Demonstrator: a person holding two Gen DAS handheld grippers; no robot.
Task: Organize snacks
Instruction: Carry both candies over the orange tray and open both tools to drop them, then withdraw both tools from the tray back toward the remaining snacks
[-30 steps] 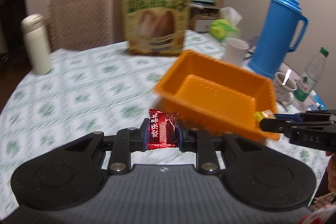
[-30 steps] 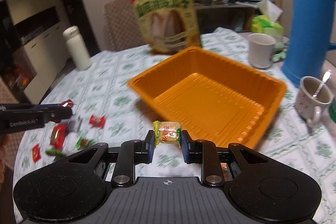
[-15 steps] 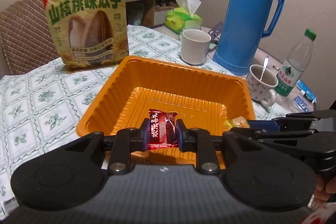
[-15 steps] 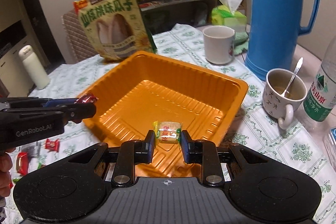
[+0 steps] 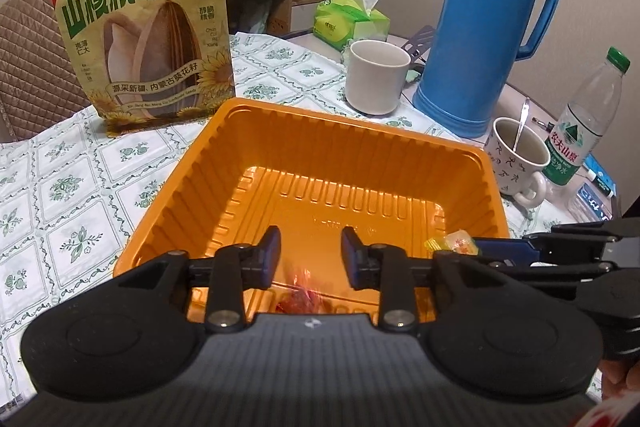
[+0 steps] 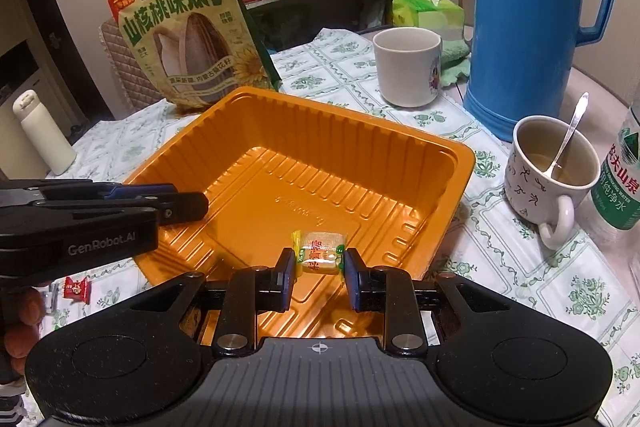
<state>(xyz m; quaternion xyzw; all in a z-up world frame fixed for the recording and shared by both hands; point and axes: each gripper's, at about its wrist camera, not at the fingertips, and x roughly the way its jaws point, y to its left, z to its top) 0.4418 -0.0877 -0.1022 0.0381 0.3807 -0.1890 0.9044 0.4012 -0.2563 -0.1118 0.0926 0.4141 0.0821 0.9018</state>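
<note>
Since 1 second ago we carried both candies over the orange tray (image 5: 280, 131); our left gripper (image 5: 310, 253) is opening, red candy (image 5: 304, 293) dropping (blurred) near the tray's near edge. Right gripper (image 6: 318, 269) pinches the yellow candy (image 6: 320, 251); release it low.

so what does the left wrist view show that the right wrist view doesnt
Left wrist only: a blurred red candy below the opening left gripper, free of its pads.
Right wrist only: a white bottle, a red candy on the tablecloth.
Both: orange tray, sunflower seed bag, blue thermos, yellow candy in the right gripper.
</note>
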